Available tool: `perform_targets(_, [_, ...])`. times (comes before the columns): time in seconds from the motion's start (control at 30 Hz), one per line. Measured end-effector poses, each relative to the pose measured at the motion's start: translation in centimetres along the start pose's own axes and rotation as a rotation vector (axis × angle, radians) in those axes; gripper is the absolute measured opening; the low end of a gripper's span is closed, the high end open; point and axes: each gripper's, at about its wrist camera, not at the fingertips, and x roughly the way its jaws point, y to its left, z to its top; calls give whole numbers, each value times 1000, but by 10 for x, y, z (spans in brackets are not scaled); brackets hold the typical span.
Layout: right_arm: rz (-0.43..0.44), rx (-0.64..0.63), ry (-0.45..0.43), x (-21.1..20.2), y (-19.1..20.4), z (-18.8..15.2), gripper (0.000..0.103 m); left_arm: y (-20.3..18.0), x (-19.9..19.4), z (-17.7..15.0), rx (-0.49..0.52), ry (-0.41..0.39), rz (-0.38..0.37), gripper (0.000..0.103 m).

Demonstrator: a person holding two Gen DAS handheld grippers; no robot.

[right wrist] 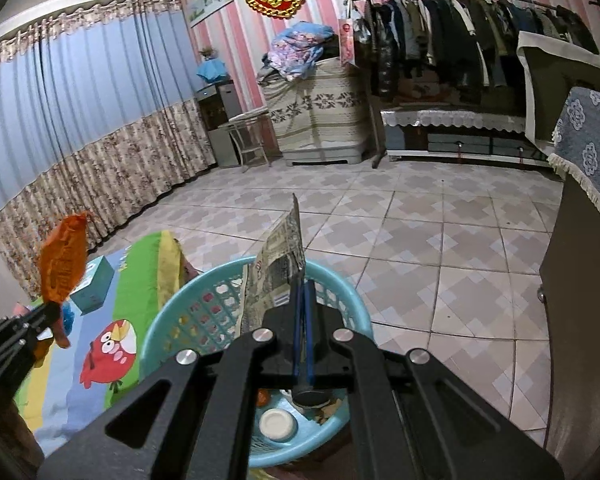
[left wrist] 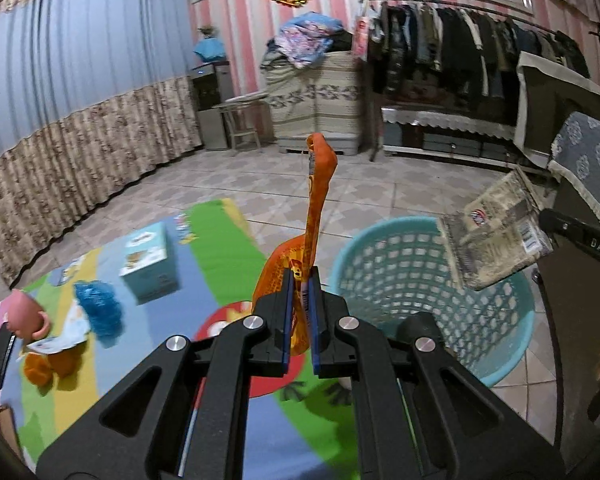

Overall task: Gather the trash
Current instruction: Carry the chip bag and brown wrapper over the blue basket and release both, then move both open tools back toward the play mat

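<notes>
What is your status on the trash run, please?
Left gripper shut on orange wrapper. Right gripper shut on grey wrapper, above the basket. Nothing in the way.

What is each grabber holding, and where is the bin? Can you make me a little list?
left gripper: shut on a crinkly orange plastic snack wrapper
right gripper: shut on a flat beige printed packet
bin: round turquoise plastic lattice basket, on the tiled floor by the colourful play mat
packet position: above the basket
inside basket: a white round lid
</notes>
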Motion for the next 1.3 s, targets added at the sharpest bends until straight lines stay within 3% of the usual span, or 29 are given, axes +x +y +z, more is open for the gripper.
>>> perform_targets(0.43, [-19,41,29,13,-14,-1,2,-58,54,0,48,67,-125,7])
perform_targets(0.7, [-19,46,39,17,-16,-1,2,-57,60,0,19,67,-126,37])
perform_targets(0.97, [-10,29,59,26,-7,-11,2,-17,49,5,-52,38,-37,75])
perform_targets(1.07, [-1,20,71,30,-1,-16,2,-3,39,4,-72,15,6,81])
perform_targets(1.3, [8,-26,90,39,21,-16,5,17,21,6,-95,-7,48,86])
